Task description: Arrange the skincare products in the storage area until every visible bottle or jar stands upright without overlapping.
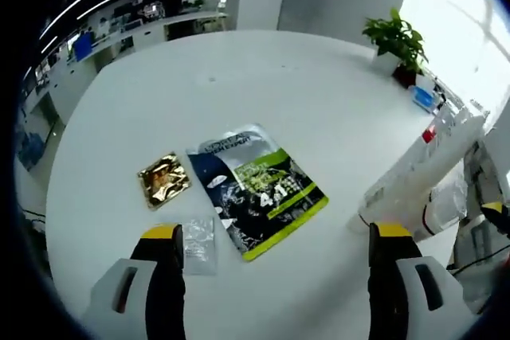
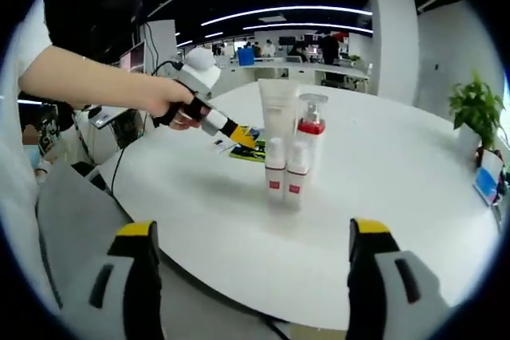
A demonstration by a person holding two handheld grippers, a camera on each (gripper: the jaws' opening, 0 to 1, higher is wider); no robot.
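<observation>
In the left gripper view, the left gripper (image 1: 271,256) hangs over a white round table (image 1: 319,117) with its jaws spread wide and nothing between them. Between and just ahead of the jaws lies a flat dark sachet pack with a lime-green panel (image 1: 256,190), angled across the table top. Just beside it, toward the left jaw, lies a small gold foil sachet (image 1: 164,180), and a small clear plastic packet (image 1: 198,245) lies touching the inner side of the left jaw's tip. Toward the table's far right edge stands a potted green plant (image 1: 397,41). At the right, a tall white tube (image 1: 422,166) lies across the view in front of the right jaw, with the other skincare bottles bunched behind it and hard to tell apart.

In the right gripper view, the right gripper (image 2: 251,256) is also wide open and empty, held off the near edge of the table (image 2: 398,197). Near the table's middle the skincare products stand upright in a tight cluster: a tall white tube (image 2: 278,113), a clear pump bottle with a red collar (image 2: 311,125), and two small white bottles with red labels (image 2: 285,173) in front, touching side by side. Behind them the sachet pack (image 2: 249,149) lies flat. From the left a person's hand (image 2: 171,101) holds the left gripper (image 2: 239,134) above the table near that pack; whether its yellow-tipped jaws are apart cannot be told from here. The plant (image 2: 476,109) stands at the far right edge.
</observation>
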